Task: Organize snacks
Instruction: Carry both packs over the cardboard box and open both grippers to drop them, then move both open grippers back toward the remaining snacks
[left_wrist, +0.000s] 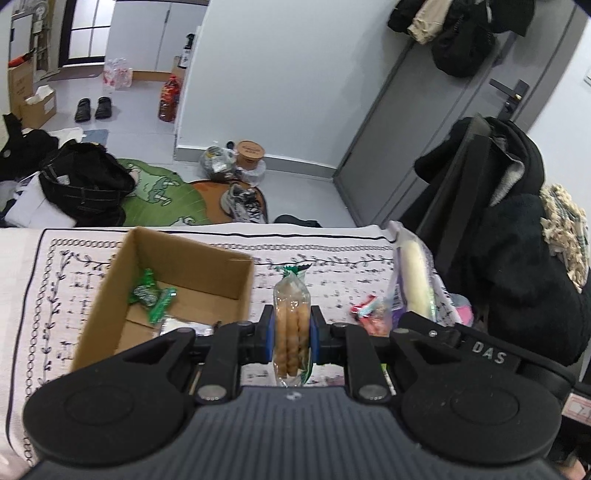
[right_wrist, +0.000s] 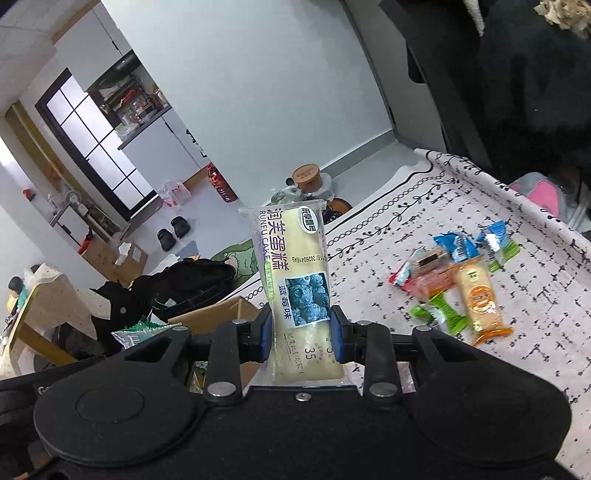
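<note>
Cardboard box (left_wrist: 173, 295) at 10 o'clock in the left wrist view, green packets already inside; left gripper (left_wrist: 291, 330) clamped on a biscuit-stick pack (left_wrist: 291, 317), just right of the box wall. Right gripper (right_wrist: 302, 332) clamped on a blueberry cake pack (right_wrist: 295, 273), loose snacks (right_wrist: 458, 280) on the tablecloth (right_wrist: 535, 295) at 3 o'clock. Step looks like carry-to-box with both hands; next calls for getting each pack over the box opening, then letting go.

Grey door (left_wrist: 417, 122), white walls (left_wrist: 277, 74), cluttered floor (left_wrist: 295, 192)
</note>
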